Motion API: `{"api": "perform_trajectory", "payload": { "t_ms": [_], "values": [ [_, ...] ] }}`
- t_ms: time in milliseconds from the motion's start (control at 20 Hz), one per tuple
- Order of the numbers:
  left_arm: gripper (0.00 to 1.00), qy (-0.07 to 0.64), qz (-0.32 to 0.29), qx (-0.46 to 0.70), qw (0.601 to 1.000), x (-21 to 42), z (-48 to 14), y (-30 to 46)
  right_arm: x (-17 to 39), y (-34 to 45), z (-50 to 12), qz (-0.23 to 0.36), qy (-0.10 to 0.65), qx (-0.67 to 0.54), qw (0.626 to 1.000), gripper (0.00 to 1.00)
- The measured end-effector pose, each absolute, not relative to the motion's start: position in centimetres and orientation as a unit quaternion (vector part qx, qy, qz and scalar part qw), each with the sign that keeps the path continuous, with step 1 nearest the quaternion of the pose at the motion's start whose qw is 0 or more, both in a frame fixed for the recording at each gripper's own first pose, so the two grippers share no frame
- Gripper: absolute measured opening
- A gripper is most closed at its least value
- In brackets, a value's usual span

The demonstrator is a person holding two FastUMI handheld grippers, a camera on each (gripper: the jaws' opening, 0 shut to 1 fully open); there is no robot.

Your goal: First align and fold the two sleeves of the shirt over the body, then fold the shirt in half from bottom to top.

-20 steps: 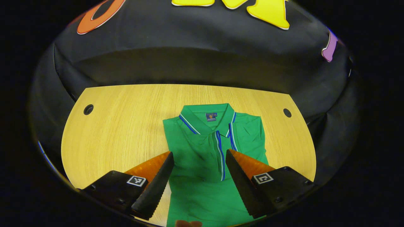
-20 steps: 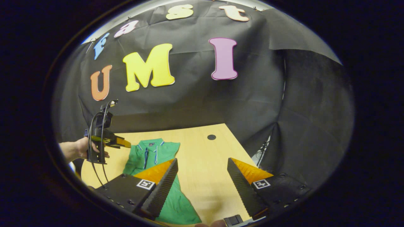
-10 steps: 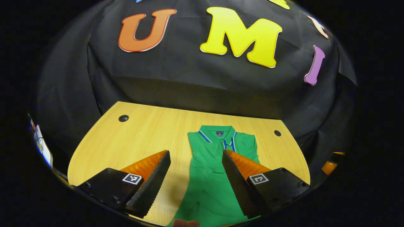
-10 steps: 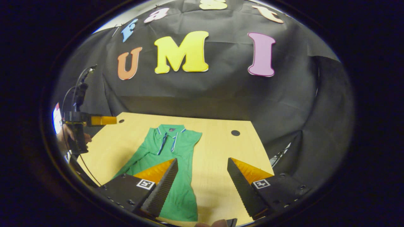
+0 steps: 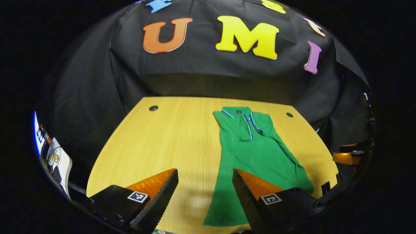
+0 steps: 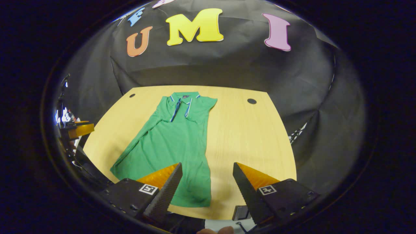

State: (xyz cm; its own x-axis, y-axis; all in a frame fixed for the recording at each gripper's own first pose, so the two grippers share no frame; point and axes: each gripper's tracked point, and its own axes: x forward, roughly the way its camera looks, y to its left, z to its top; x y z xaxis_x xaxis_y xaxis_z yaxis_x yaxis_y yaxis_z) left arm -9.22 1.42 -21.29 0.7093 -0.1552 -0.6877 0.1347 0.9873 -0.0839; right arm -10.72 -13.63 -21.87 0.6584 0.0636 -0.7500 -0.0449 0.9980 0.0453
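A green polo shirt (image 5: 253,152) (image 6: 172,143) with blue-and-white trim lies flat on the wooden table (image 5: 169,136) (image 6: 247,136), collar toward the far wall, both sleeves folded in over the body. My left gripper (image 5: 204,191) is open above the near edge of the table, just left of the shirt's hem. My right gripper (image 6: 206,185) is open above the near edge, just right of the hem. The right gripper (image 5: 349,156) is at the far right of the left gripper view; the left gripper (image 6: 76,128) is at the far left of the right gripper view.
The table has two round cable holes near its far corners (image 5: 153,108) (image 5: 289,114). Black cloth walls close the booth behind and at both sides. Some equipment (image 5: 53,159) stands beyond the table's left edge.
Both grippers have drawn back from the shirt toward the near edge of the table and tilted down, so the whole shirt now lies in front of them. Both stay open.
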Motion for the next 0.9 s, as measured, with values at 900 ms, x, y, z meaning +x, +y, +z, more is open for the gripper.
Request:
{"api": "perform_trajectory", "payload": {
  "t_ms": [900],
  "values": [
    [1.00,0.553,-0.121,0.023,0.824,-15.9,-34.1,-1.0,-16.7,-12.0,-35.3,0.031,0.583,-0.019,0.812,0.96]
  ]
}}
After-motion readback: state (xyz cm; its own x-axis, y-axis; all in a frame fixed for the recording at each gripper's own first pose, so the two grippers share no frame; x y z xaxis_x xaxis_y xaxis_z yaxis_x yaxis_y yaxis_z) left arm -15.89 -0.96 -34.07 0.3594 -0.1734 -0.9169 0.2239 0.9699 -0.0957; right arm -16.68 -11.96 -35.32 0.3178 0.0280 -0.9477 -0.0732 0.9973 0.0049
